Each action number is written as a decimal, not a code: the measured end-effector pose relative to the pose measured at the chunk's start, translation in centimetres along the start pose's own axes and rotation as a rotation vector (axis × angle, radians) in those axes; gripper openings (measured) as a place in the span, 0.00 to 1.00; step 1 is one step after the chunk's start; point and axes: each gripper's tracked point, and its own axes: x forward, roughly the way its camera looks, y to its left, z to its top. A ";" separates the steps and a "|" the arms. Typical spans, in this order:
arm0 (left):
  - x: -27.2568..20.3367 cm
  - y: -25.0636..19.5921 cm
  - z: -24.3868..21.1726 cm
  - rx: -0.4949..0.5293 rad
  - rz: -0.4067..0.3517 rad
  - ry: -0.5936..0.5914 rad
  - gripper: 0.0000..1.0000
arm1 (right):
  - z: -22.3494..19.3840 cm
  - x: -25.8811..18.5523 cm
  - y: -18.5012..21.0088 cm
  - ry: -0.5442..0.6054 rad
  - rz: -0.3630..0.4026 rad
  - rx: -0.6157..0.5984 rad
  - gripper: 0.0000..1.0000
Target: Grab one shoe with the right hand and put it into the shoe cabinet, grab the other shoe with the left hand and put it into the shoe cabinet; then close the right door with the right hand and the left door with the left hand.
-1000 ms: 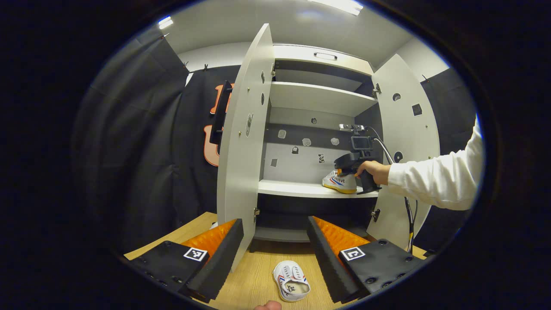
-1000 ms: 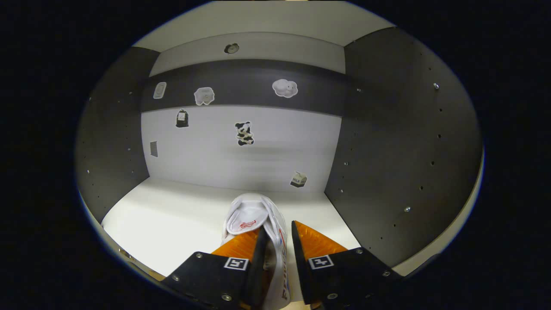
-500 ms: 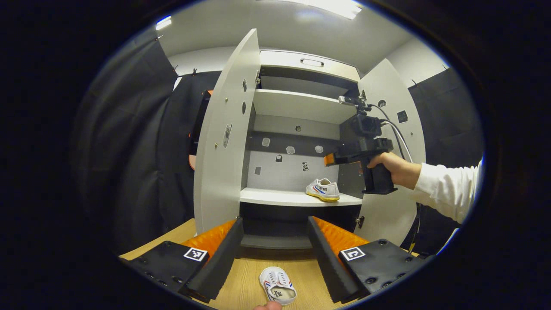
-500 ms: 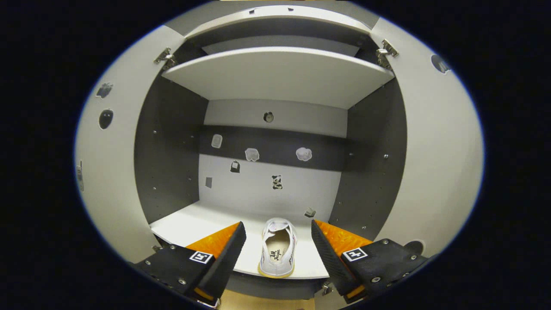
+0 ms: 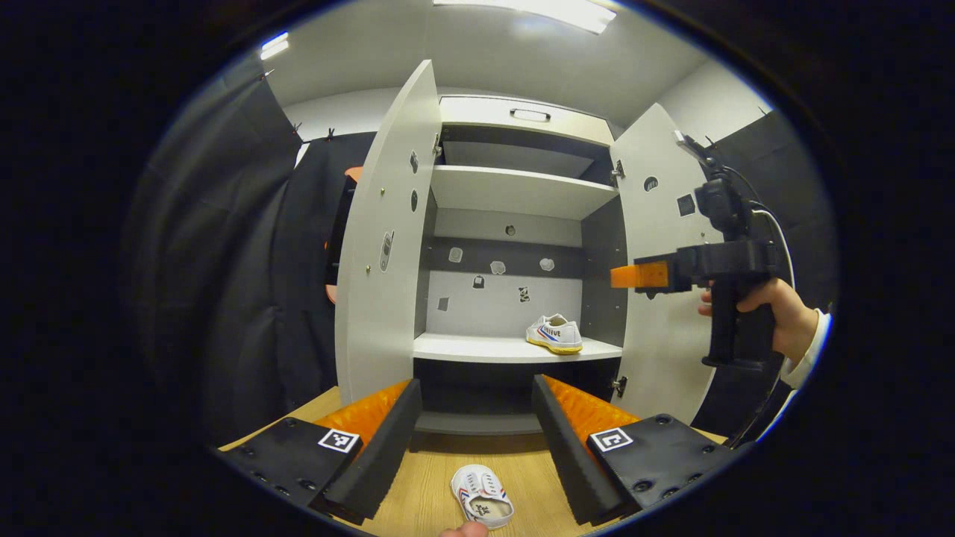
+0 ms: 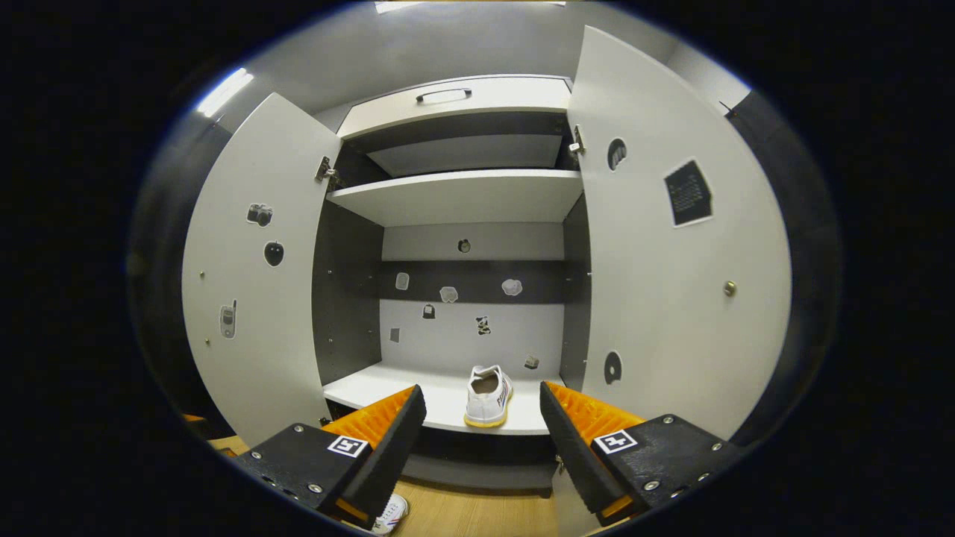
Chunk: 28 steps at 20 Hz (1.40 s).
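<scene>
One white shoe (image 5: 554, 333) with blue and red stripes stands on the right part of the cabinet's middle shelf (image 5: 477, 347), heel outward. It also shows as the shelf shoe (image 6: 486, 403) in the right gripper view. My right gripper (image 6: 483, 389) is open and empty, drawn back outside the cabinet in front of that shoe. In the left gripper view that right gripper (image 5: 634, 276) is held by a hand beside the right door. The other shoe (image 5: 481, 498) lies on the wooden surface. My left gripper (image 5: 475, 384) hangs open above it, not touching.
Both cabinet doors stand wide open: the left door (image 5: 380, 276) and the right door (image 5: 660, 313). An upper shelf (image 5: 515, 190) sits above the middle one. The wooden surface (image 5: 425, 492) runs up to the cabinet's base. Black cloth walls flank the cabinet.
My right gripper opened, left the shoe on the shelf and pulled back out of the cabinet to the right. My left gripper stayed open above the other shoe, shifting only slightly.
</scene>
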 end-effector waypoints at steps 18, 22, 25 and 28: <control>1.7 1.8 -22.4 0.052 -0.065 0.517 0.97 | -8.3 -11.9 -2.4 0.035 -0.065 0.059 0.94; 1.6 2.3 -30.9 0.036 -0.077 0.730 0.98 | -10.0 -12.6 -2.9 0.073 -0.075 0.087 0.94; 2.4 3.7 -34.5 0.093 -0.060 0.812 0.98 | -10.5 -12.9 -3.5 0.090 -0.087 0.074 0.94; 3.5 4.0 -36.2 0.082 -0.051 0.836 0.99 | -10.8 -13.3 -3.5 0.098 -0.092 0.061 0.94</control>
